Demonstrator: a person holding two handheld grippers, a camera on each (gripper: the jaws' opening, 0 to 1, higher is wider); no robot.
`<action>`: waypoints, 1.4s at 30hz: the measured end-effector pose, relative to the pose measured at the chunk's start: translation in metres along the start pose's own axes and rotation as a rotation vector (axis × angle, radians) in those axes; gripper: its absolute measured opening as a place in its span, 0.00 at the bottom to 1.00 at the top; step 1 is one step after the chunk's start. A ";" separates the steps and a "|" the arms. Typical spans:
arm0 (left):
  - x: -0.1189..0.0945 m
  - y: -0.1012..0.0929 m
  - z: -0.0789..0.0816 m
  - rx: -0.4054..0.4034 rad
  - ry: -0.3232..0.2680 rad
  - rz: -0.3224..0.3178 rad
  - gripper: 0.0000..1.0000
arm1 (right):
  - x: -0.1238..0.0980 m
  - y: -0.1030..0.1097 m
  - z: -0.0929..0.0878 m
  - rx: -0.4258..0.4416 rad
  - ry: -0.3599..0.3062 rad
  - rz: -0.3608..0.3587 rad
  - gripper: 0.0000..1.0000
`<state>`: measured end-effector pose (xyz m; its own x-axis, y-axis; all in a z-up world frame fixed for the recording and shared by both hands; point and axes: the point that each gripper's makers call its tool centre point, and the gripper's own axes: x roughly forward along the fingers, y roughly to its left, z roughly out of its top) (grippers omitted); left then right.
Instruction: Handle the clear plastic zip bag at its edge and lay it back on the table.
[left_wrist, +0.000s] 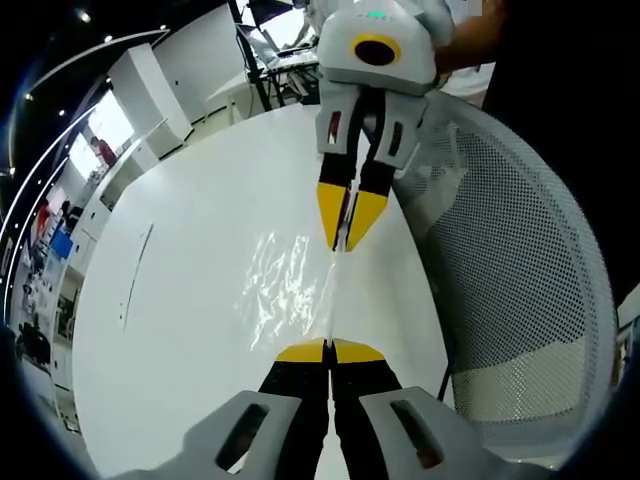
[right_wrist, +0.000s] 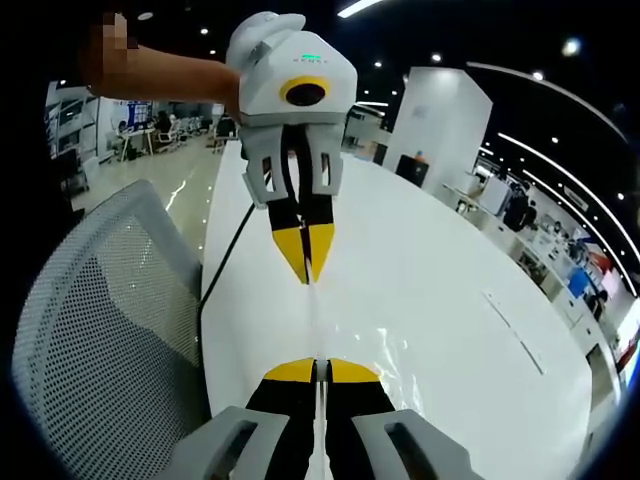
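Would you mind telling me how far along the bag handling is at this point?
Done: both grippers are shut on one edge of the clear zip bag. The left gripper and right gripper pinch it from opposite ends, stretched between them above the white table. Left: laying it flat and letting go.

The glossy white bench (left_wrist: 190, 330) carries a clear, glinting plastic zip bag (left_wrist: 285, 290). Both claws have yellow tips on black; a white mesh chair (right_wrist: 95, 330) stands beside.

White worktop (left_wrist: 190, 300) stretching under & past the tongs; grey mesh chair (left_wrist: 530, 280) sitting right beside them. Dark ceiling w/ spot lights (right_wrist: 572, 46) glowing; white pillar (right_wrist: 435, 110) standing beyond.
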<state>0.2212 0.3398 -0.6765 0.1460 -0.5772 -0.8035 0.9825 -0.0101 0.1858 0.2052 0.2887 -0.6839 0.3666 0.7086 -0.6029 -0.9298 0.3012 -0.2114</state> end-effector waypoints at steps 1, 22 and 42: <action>0.000 0.000 0.000 0.001 0.000 0.000 0.00 | 0.000 0.000 0.000 0.000 0.000 0.000 0.00; -0.001 0.001 0.003 -0.010 -0.013 0.014 0.00 | -0.003 -0.001 0.001 0.012 -0.010 -0.004 0.00; -0.001 0.002 0.003 -0.020 -0.028 0.021 0.00 | -0.007 -0.001 -0.006 0.025 -0.003 -0.009 0.00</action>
<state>0.2225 0.3374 -0.6737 0.1633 -0.5998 -0.7833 0.9815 0.0182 0.1906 0.2030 0.2796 -0.6844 0.3748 0.7080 -0.5985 -0.9255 0.3235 -0.1969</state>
